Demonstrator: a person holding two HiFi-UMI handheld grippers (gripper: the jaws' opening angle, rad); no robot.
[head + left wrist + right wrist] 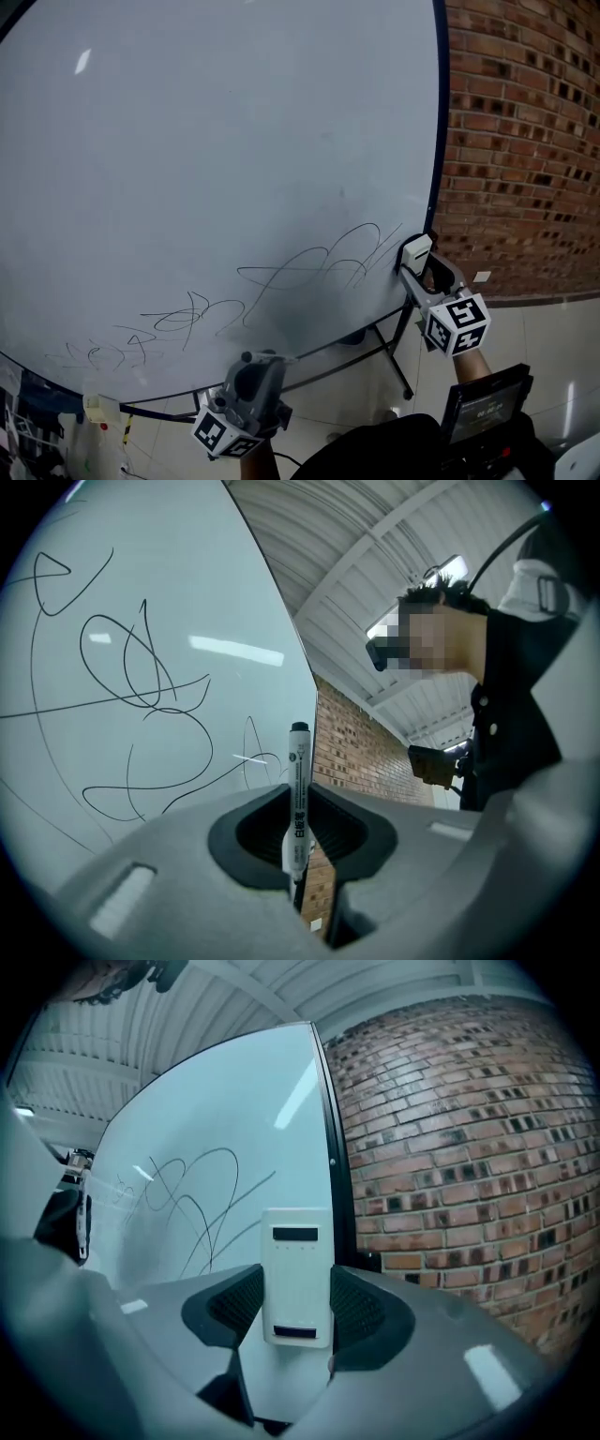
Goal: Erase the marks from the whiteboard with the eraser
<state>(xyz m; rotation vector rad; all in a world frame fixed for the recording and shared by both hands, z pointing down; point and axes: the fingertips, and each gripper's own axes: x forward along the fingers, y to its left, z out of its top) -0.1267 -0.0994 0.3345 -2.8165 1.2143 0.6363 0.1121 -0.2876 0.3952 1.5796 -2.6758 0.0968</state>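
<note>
Right gripper view: right tongs (296, 1312) clench the eraser (297, 1260) by the whiteboard's (234, 1119) 4 o'clock edge; it could slip off. Left tongs (298, 850) pinch a marker (298, 789).

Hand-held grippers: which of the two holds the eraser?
The right hand-held gripper: its jaws clamp the eraser, near the right edge of the whiteboard. The left hand-held gripper grips a marker instead.

**Eraser Clamped Beside the Board's Edge**

The right gripper (296, 1305) has its two dark jaws closed on a white eraser (296, 1260), which stands upright between them. Behind it to the left is the whiteboard (244, 1110), carrying looping black marks (192, 1194). A brick wall (450, 1147) fills the right side, just past the board's dark frame (339, 1194).
</note>
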